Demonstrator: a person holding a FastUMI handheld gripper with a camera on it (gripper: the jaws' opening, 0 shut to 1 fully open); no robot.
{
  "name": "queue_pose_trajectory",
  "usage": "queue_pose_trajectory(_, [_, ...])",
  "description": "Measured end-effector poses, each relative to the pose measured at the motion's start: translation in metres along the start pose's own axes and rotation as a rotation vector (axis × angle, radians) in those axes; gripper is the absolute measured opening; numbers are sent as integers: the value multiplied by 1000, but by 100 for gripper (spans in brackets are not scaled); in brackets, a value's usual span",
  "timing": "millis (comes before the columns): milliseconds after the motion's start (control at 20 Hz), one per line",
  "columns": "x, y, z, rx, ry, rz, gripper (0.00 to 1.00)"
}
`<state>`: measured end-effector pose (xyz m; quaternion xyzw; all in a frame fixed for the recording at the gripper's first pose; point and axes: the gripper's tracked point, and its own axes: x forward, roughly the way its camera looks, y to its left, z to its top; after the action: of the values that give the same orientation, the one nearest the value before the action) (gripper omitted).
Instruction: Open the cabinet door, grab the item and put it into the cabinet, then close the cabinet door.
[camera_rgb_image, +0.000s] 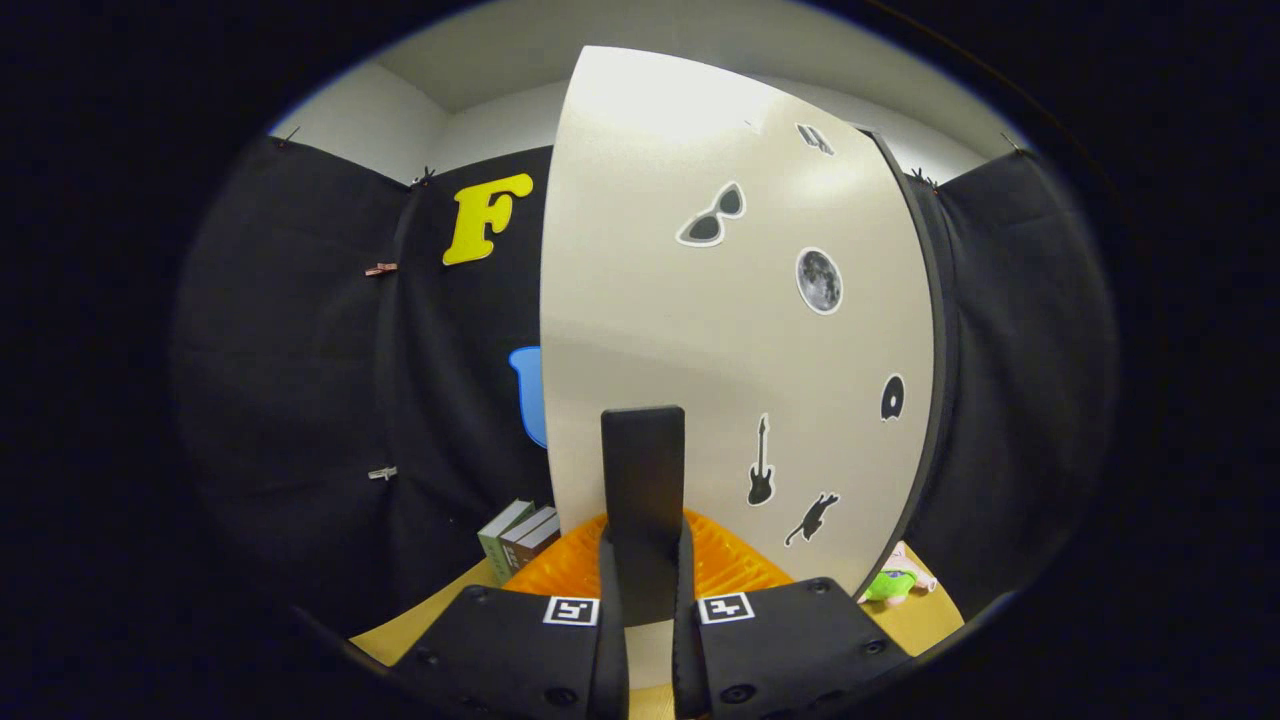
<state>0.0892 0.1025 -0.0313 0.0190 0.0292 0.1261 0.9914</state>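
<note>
Black cloth (300, 350) hangs as the booth's wall on both sides, pinned along its top edge with small clips (380, 269). Above it rise plain white room walls (370, 120) that meet a pale ceiling (520, 40), evenly lit with a soft glare. Below, a light wooden counter (400, 625) shows, and a few books (518, 538) stand upright near its back edge against the cloth.

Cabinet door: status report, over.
Gripper shut on door handle. Cabinet door swung out. Plush toy waiting beside cabinet. Nothing blocking.
</note>
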Motion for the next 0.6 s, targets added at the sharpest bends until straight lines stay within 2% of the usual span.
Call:
queue_pose_trajectory(200, [-21, -8, 3, 5, 2, 6, 21])
queue_pose_trajectory(600, [-51, -39, 4, -3, 5, -38, 20])
